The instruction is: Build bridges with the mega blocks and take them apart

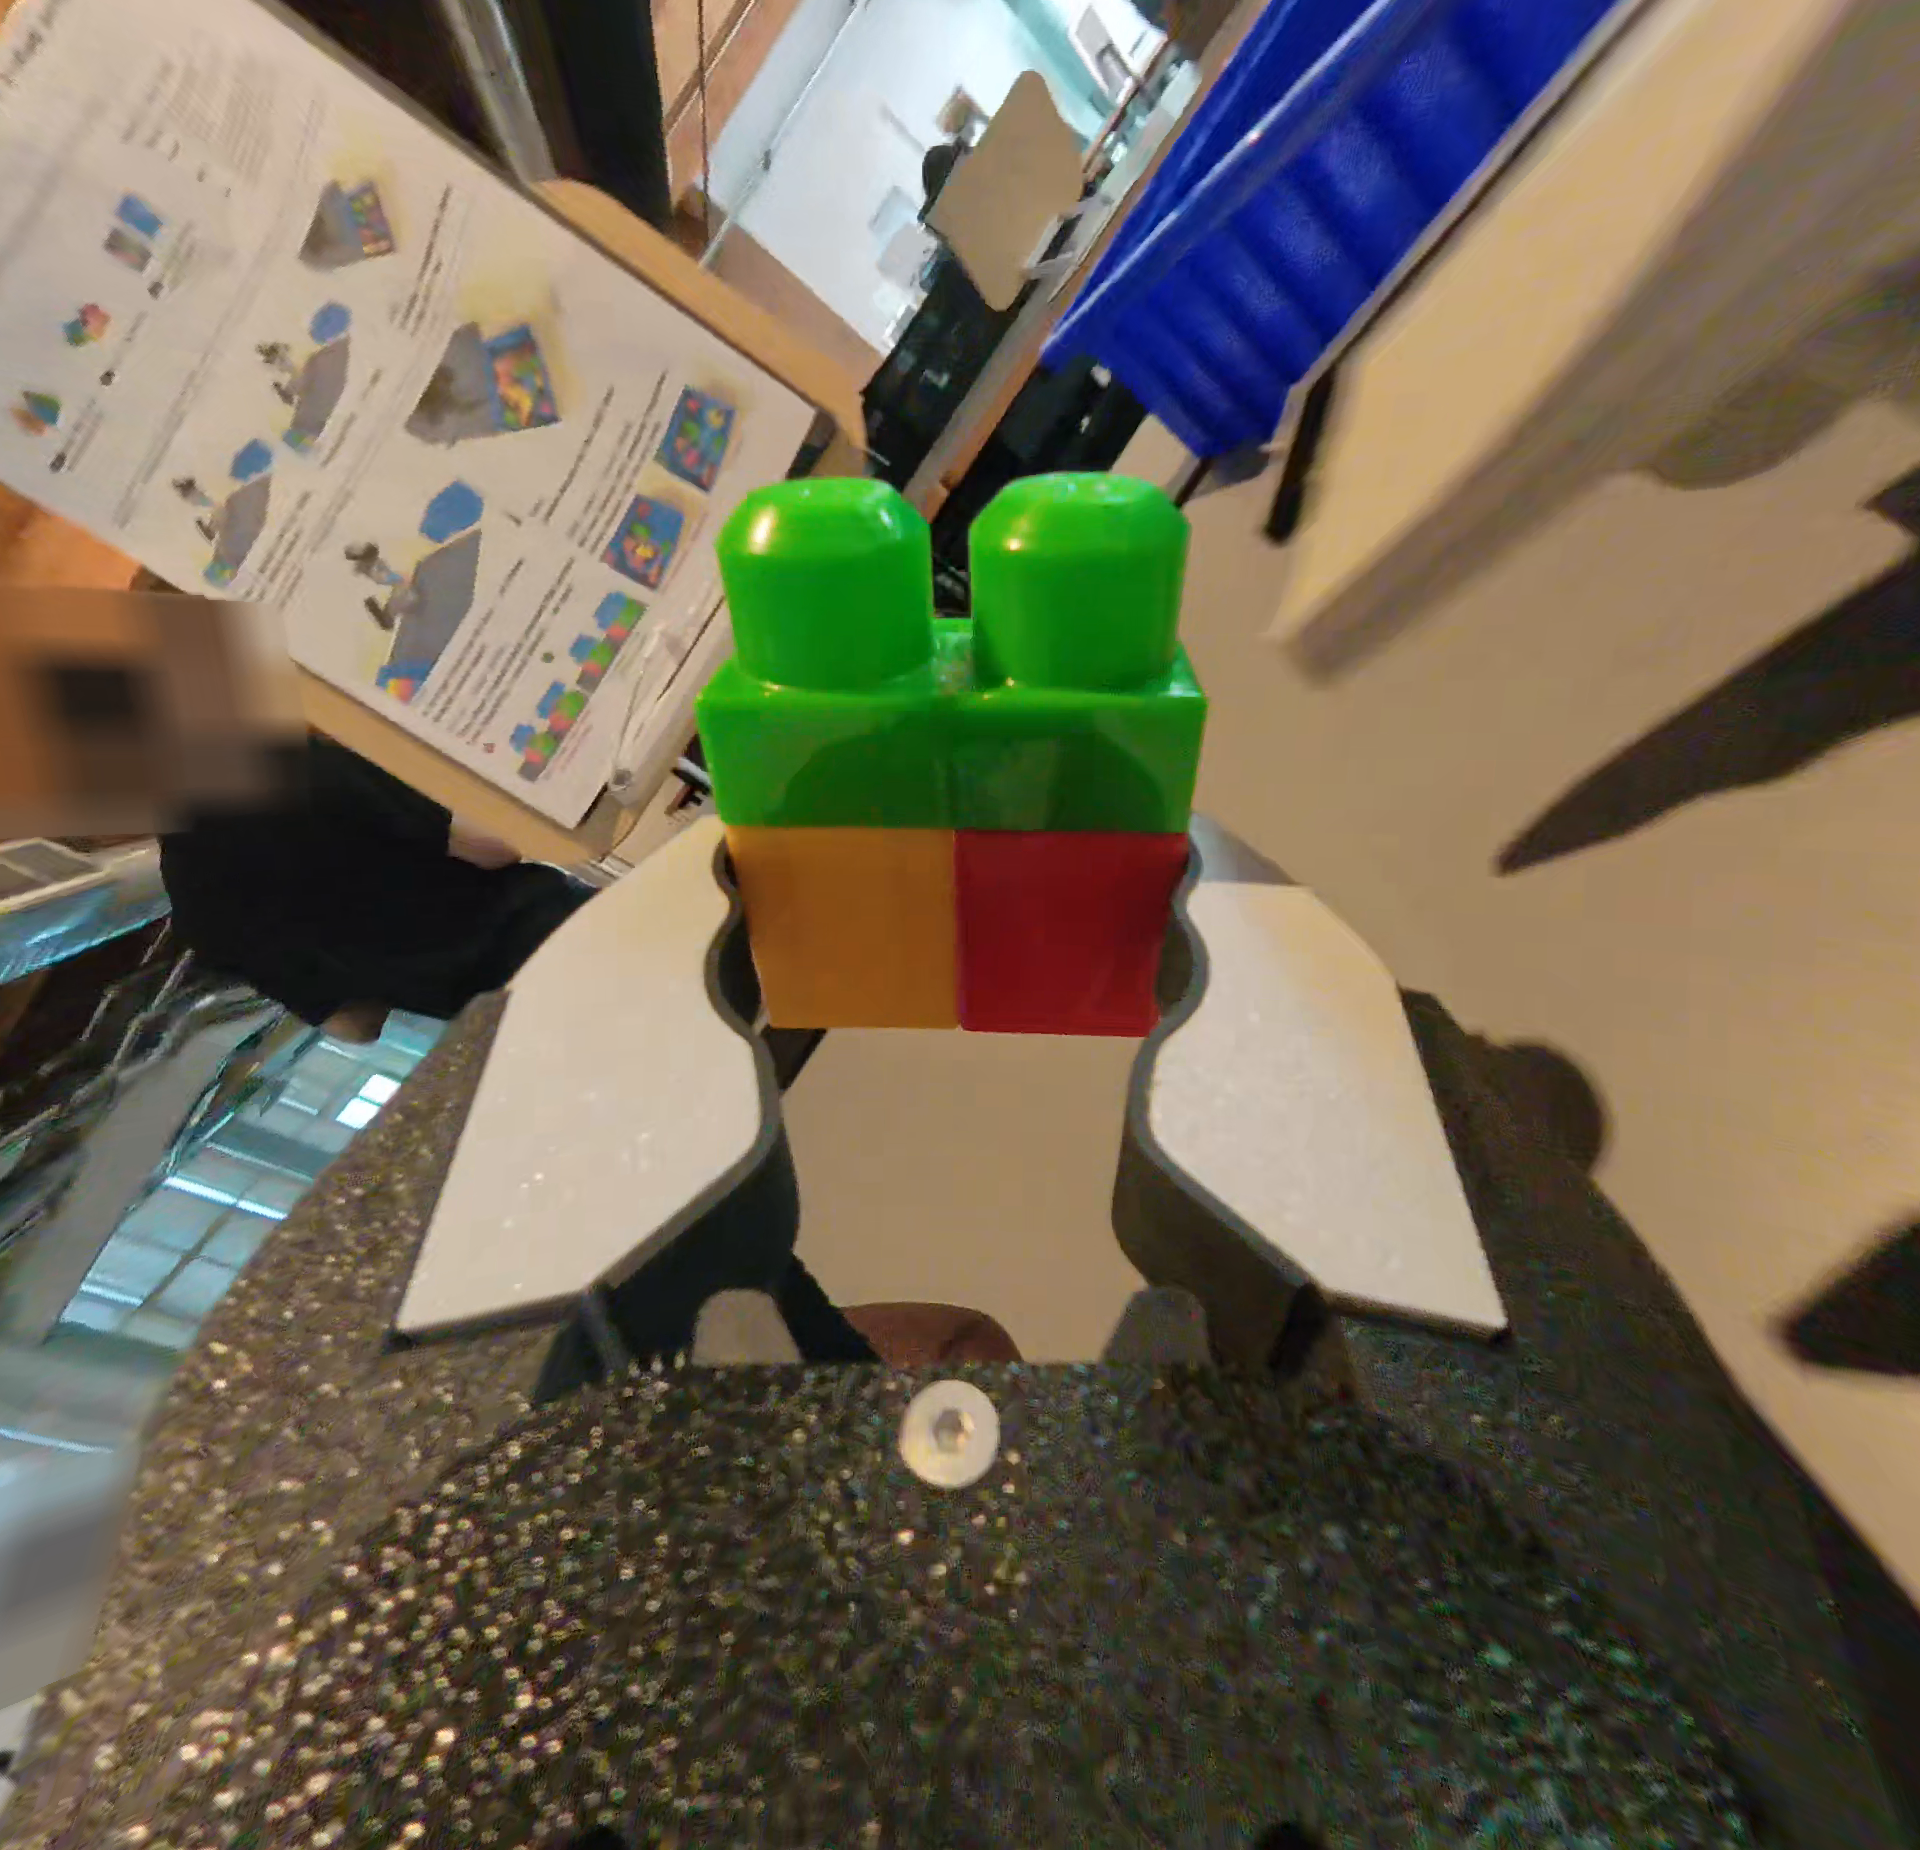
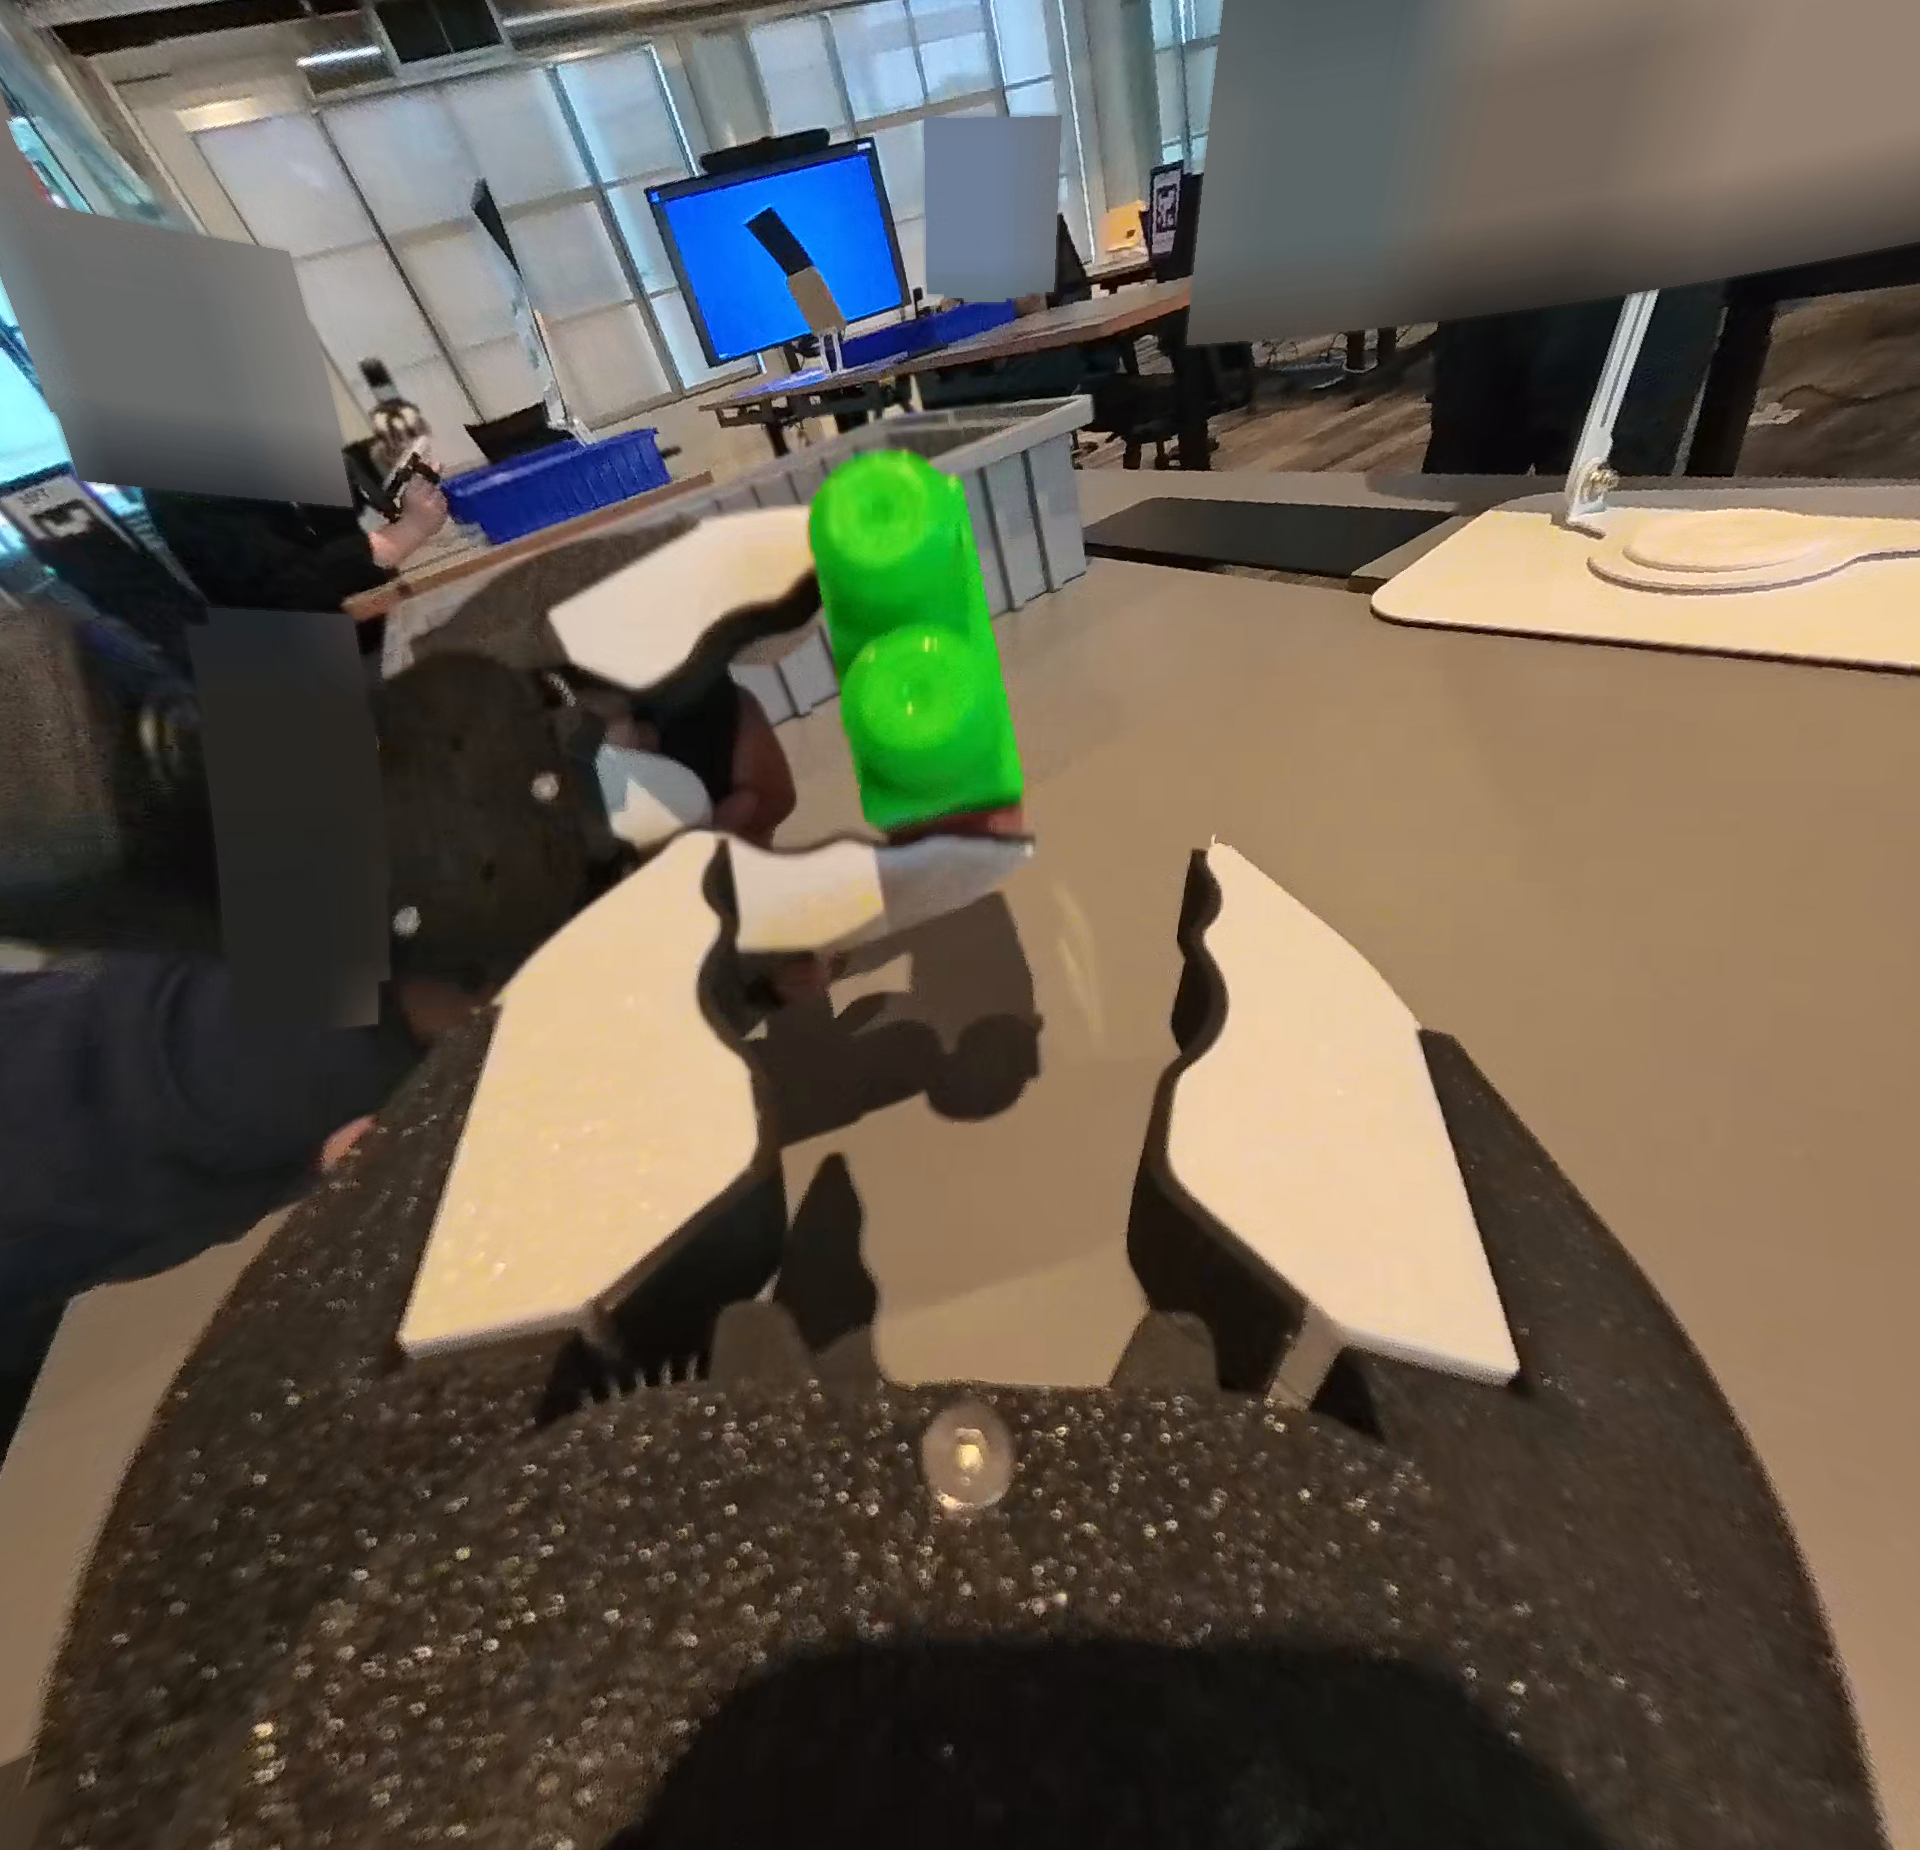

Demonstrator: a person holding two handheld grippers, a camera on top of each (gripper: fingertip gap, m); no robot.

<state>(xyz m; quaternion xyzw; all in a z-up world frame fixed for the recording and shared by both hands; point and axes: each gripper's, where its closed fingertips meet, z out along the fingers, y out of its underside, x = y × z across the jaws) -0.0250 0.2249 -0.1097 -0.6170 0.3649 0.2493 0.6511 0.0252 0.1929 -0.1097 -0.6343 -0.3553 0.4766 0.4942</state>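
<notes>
Item: bridge of three plastic mega blocks, centre of the left wrist frame; glossy green two-stud block capping a square orange block and a square red block.

Left gripper: clamped on the two lower blocks, held aloft.

Right gripper: spread, empty, just below the green block in its own frame.

Advice: close squarely on the green cap, pull straight off its studs, keeping the left grasp firm.

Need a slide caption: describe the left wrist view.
Left gripper clamps orange block and red block beneath green block.

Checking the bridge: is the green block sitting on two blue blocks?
No, the green block sits on an orange block and a red block.
</notes>
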